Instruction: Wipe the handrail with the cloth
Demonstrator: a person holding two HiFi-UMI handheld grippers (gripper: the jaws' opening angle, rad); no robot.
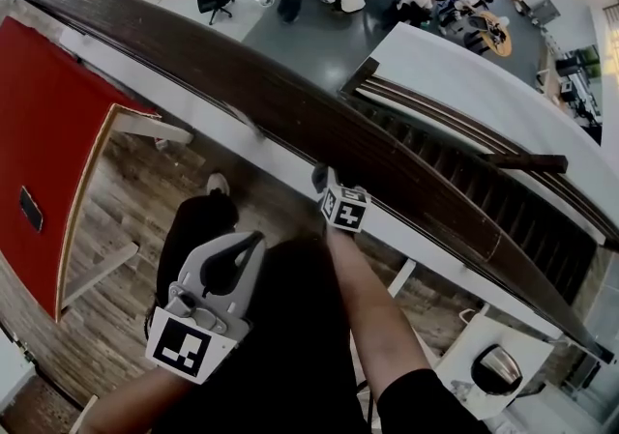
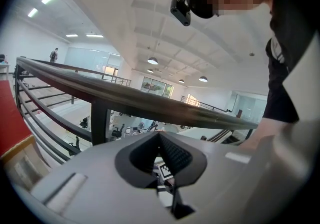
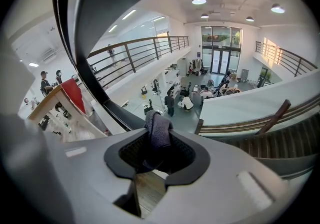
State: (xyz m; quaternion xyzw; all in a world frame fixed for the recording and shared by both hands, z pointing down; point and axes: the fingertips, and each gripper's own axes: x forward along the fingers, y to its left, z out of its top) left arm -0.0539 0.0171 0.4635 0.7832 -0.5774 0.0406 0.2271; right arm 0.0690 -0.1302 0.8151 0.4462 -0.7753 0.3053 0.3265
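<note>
Your right tongs (image 3: 158, 137) are clenched on the grey cloth (image 3: 159, 120), at the near edge of the handrail (image 1: 290, 108). Your left tongs (image 1: 253, 243), at 7 o'clock, are clenched and empty. A red bench (image 1: 48, 123) lies at 9 o'clock. Cloth-to-rail contact is hard to make out.

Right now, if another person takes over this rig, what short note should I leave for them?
Left claw: shut, empty, held low, away from the handrail.
Right claw: shut on the grey cloth, its tip at the near edge of the wooden handrail; contact unclear.
Done: cloth is in the claw. Wiped stretch cannot be judged.
To do: wipe along the handrail.
</note>
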